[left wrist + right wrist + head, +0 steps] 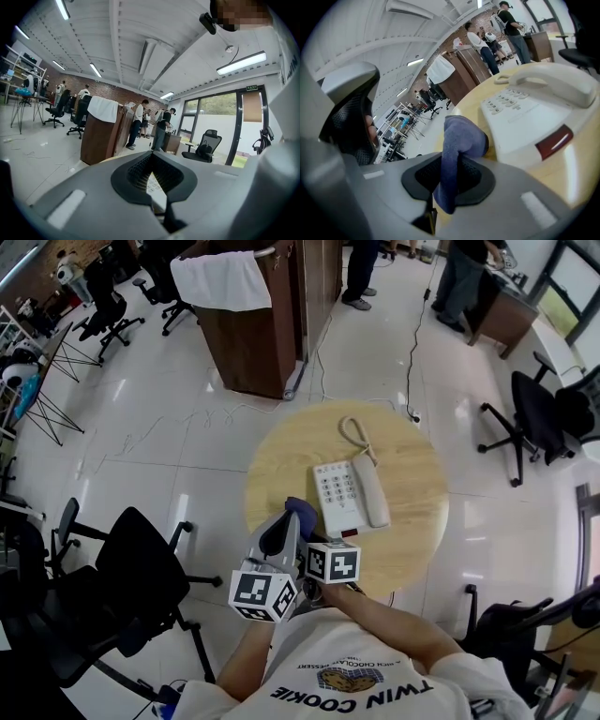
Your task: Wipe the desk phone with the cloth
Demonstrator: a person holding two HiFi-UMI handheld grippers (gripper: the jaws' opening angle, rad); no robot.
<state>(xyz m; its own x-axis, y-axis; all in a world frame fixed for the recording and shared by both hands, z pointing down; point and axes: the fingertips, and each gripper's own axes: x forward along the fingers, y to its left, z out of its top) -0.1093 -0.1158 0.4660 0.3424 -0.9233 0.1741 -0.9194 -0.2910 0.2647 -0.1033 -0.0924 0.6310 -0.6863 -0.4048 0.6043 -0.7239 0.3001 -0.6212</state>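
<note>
The white desk phone lies in the middle of the round wooden table, its handset in the cradle on the right and the coiled cord behind it. My right gripper is shut on a blue cloth just left of the phone's near corner. In the right gripper view the cloth stands bunched up out of the right gripper, close to the phone. The left gripper is beside it, raised, and looks shut and empty.
A black office chair stands close on the left of the table, with others at right. A brown lectern with a white cloth draped over it stands behind. Cables trail on the floor. People stand at the back.
</note>
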